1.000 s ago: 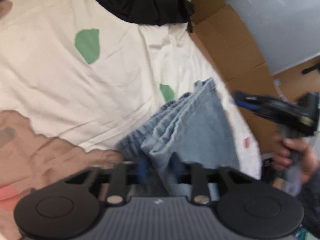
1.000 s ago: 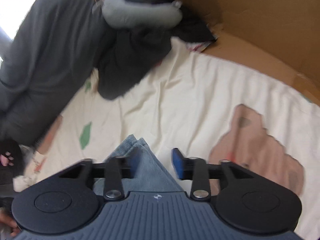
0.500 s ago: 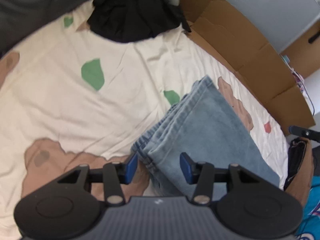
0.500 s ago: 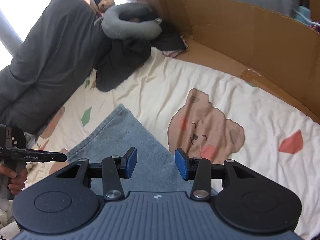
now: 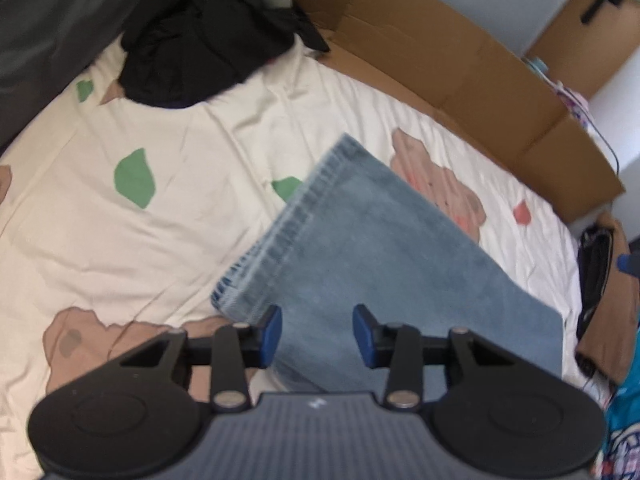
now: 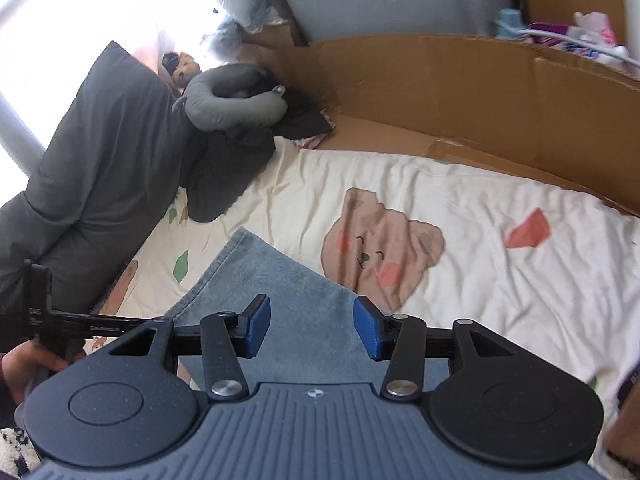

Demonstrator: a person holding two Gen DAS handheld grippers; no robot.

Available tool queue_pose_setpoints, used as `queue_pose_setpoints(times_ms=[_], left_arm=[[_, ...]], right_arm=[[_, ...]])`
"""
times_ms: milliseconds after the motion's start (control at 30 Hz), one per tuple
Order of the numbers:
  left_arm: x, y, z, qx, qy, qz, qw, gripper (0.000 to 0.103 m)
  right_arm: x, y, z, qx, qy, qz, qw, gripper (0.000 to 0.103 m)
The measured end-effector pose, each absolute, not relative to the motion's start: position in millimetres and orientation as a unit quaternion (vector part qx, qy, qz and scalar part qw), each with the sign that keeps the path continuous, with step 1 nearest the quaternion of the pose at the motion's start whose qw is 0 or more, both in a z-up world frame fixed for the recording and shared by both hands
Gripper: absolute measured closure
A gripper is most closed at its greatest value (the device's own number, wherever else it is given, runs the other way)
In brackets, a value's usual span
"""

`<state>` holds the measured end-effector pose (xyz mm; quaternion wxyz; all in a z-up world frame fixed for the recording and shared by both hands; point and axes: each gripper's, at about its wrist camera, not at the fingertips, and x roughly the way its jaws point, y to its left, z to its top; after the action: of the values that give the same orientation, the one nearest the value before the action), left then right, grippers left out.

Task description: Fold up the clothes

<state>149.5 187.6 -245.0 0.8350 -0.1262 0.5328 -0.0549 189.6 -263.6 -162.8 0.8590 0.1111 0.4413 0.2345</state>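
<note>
Denim jeans (image 5: 384, 248), folded into a long flat slab, lie on the cream sheet (image 5: 192, 216) just ahead of our left gripper (image 5: 317, 334) and right gripper (image 6: 311, 327), both wide open and empty, hems pointing away.

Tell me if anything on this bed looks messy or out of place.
The folded jeans lie flat and neat on the sheet. The one untidy spot is the dark clothes crumpled in a heap at the bed's far end. Both tongs are open, holding nothing.
</note>
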Motion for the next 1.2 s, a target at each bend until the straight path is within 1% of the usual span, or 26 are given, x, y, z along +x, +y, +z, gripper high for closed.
queue_pose_setpoints(times_ms=[133,267,567,733,767,833,867,900,1100,1200], left_arm=[[157.1,172.2,-241.7,-0.105,0.536,-0.058,0.835,0.062],[167.9,158.1,-240.1,-0.088,0.537,-0.062,0.837,0.062],[186.1,141.8,-238.4,-0.064,0.534,-0.049,0.841,0.061],[189.9,145.8,-238.6,-0.046,0.525,-0.044,0.849,0.061],[190.3,147.3,-239.4,-0.043,0.523,-0.043,0.85,0.063],[191.4,151.3,-242.6,-0.042,0.522,-0.042,0.851,0.072],[192.1,152.0,-244.6,-0.036,0.523,-0.039,0.851,0.081],[192.4,152.9,-247.1,-0.03,0.524,-0.037,0.85,0.082],[193.5,162.8,-271.6,-0.016,0.544,-0.026,0.839,0.084],[192.2,165.4,-278.1,-0.007,0.546,-0.028,0.838,0.085]], right_arm=[[164.3,-273.8,-154.3,0.118,0.434,0.217,0.867,0.04],[145.8,-282.0,-166.0,0.142,0.427,0.2,0.87,0.037],[106.3,-300.6,-199.3,0.205,0.41,0.162,0.874,0.036],[92.7,-308.6,-224.9,0.21,0.416,0.143,0.873,0.036],[89.7,-310.4,-230.7,0.209,0.419,0.139,0.873,0.036],[82.8,-314.4,-242.5,0.209,0.423,0.132,0.872,0.036],[78.9,-316.4,-248.5,0.21,0.425,0.127,0.871,0.036],[75.3,-317.8,-254.8,0.211,0.428,0.123,0.87,0.036],[55.4,-319.5,-294.7,0.204,0.453,0.105,0.862,0.037],[43.0,-321.2,-312.0,0.199,0.465,0.094,0.857,0.038]])
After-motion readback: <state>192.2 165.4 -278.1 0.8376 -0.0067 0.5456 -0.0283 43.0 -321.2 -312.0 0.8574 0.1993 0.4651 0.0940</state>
